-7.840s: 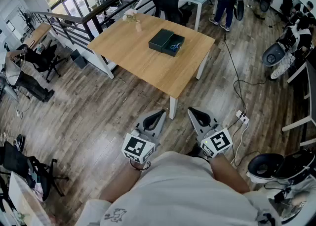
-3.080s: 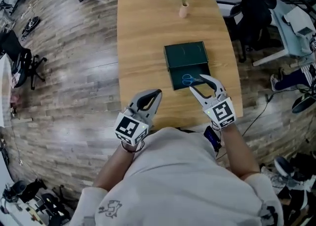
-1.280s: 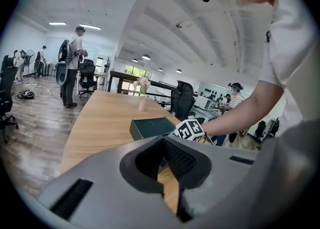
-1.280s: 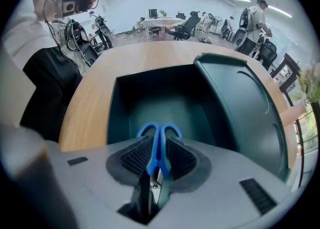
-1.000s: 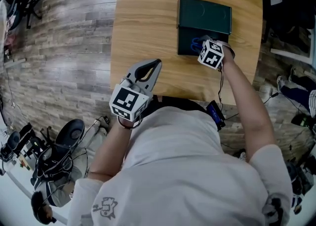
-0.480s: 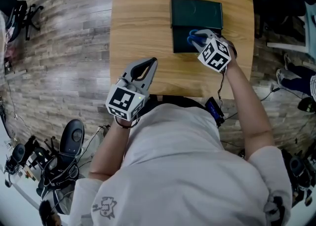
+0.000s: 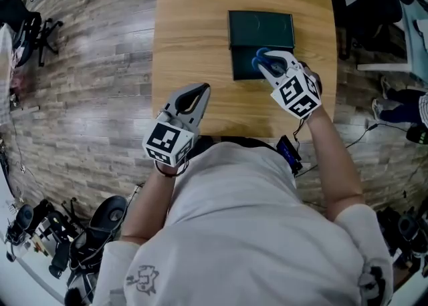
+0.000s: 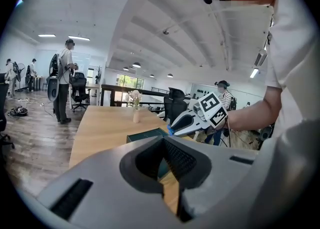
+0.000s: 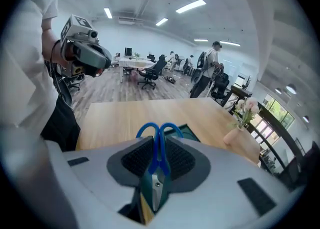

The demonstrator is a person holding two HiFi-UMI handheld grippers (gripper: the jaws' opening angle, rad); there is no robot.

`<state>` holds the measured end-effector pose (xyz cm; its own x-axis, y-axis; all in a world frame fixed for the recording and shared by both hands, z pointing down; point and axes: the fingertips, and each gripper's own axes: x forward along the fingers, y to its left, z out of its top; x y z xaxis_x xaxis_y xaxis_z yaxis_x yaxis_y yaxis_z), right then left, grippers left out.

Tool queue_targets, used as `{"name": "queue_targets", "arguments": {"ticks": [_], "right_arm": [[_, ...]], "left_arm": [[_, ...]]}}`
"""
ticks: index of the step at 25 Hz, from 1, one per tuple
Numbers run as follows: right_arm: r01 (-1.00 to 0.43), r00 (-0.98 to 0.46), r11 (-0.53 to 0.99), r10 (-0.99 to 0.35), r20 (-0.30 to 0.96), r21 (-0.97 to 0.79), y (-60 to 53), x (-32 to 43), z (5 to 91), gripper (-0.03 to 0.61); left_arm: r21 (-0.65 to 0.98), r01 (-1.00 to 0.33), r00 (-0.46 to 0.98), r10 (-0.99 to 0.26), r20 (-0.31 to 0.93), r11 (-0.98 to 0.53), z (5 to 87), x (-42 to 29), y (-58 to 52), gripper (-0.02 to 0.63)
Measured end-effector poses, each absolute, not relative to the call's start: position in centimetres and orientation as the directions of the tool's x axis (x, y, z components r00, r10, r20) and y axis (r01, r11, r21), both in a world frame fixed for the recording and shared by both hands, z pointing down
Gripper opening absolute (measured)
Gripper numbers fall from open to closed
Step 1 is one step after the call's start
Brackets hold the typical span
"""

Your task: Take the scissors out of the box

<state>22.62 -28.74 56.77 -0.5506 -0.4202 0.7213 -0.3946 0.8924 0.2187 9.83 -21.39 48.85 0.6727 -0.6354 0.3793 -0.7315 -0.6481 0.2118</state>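
The scissors [image 9: 159, 145], blue handles foremost, sit pinched at the blades between the pads of your right gripper [image 7: 270, 65], just over the open box [image 7: 261, 27] on the wooden table [image 7: 194, 24]. They look light, stiff and slick, so a hold near the pivot should keep them steady. Your left gripper [image 7: 194, 95] hovers closed and empty at the table's near edge.
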Motion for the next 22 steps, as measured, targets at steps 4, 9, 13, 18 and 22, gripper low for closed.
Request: {"name": "queue_targets", "arguments": {"ticks": [4, 9, 13, 18, 22], "right_arm": [[-0.432, -0.582, 0.873, -0.461, 0.67, 0.225, -28.1, 22.5, 54.2, 0.089], [-0.465, -0.604, 0.852, -0.504, 0.618, 0.241, -26.8, 22.6, 51.5, 0.089], [-0.502, -0.627, 0.834, -0.534, 0.567, 0.23, -25.6, 22.3, 49.8, 0.089], [-0.563, -0.638, 0.797, -0.588, 0.497, 0.219, -24.3, 22.8, 47.8, 0.089], [-0.615, -0.632, 0.761, -0.632, 0.448, 0.206, -23.4, 23.6, 46.0, 0.089]], "left_arm": [[0.196, -0.729, 0.675, -0.643, 0.362, -0.655, 47.9, 10.2, -21.7, 0.005], [0.174, -0.723, 0.681, -0.647, 0.344, -0.668, 46.5, 10.7, -21.9, 0.005], [0.162, -0.716, 0.689, -0.648, 0.325, -0.679, 45.3, 10.9, -22.1, 0.005], [0.149, -0.698, 0.707, -0.639, 0.303, -0.701, 44.2, 11.8, -22.2, 0.005], [0.151, -0.676, 0.727, -0.621, 0.294, -0.721, 43.6, 12.4, -21.8, 0.005]]}}
